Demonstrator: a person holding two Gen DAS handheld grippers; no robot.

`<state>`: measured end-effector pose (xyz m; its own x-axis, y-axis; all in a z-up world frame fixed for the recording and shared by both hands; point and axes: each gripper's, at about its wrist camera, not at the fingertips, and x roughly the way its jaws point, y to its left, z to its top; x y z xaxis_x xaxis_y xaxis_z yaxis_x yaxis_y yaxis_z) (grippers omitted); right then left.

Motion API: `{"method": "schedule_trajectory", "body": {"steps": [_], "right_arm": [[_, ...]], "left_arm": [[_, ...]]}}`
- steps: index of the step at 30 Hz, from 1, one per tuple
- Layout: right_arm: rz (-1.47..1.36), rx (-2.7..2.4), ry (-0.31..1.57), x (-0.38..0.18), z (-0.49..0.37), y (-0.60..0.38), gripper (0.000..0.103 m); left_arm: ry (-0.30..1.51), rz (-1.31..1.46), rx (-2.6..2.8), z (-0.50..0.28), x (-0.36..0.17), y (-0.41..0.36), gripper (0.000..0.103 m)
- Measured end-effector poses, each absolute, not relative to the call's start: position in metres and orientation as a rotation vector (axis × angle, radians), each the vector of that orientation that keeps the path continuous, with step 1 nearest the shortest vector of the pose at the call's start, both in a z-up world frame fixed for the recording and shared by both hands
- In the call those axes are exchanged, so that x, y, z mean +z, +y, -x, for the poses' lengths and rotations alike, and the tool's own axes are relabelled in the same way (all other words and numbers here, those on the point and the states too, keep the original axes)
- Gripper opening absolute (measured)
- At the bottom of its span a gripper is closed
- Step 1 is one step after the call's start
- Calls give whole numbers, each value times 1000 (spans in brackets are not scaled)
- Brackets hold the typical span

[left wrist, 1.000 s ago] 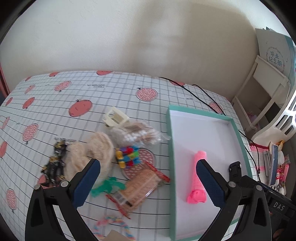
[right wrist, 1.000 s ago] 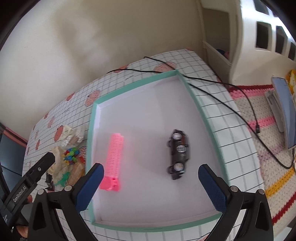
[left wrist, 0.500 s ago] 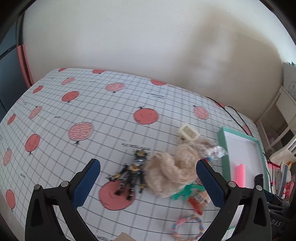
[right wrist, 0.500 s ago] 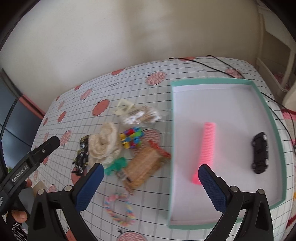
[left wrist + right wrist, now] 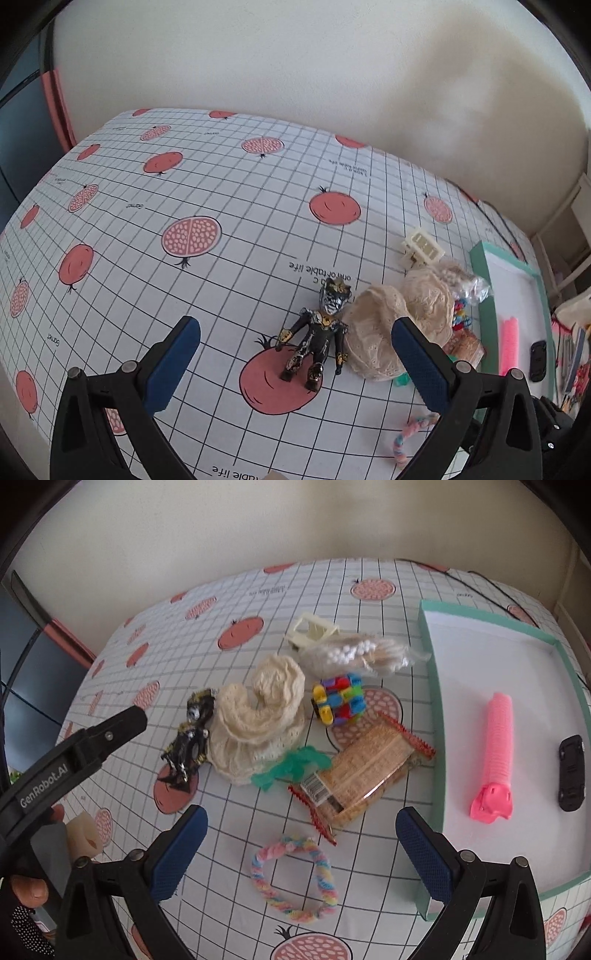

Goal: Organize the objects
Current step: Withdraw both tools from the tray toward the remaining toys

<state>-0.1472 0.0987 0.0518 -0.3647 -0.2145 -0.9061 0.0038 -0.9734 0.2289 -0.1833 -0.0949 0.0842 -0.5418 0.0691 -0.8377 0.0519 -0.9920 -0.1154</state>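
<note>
On gridded cloth: glossy figure [image 5: 317,334] beside crocheted lump [image 5: 376,332]; both claws wide, empty.

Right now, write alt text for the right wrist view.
The open right gripper hovers above a pastel braided ring on a pomegranate-print tablecloth. Behind it lie a cracker packet, cream knit cloth, colourful block toy and black figure. A teal-rimmed tray on the right holds a pink tube and black toy car.

Black figure [image 5: 317,338] lies between spread blue fingers [image 5: 173,360], touching cream cloth [image 5: 376,334].
</note>
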Motion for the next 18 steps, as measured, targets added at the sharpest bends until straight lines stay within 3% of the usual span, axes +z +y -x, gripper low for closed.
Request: {"method": "schedule_trajectory", "body": {"steps": [18], "right_arm": [[-1903, -2305, -81, 11, 136, 73, 103]], "left_arm": [[-55, 1693, 2652, 202, 35, -84, 103]]}}
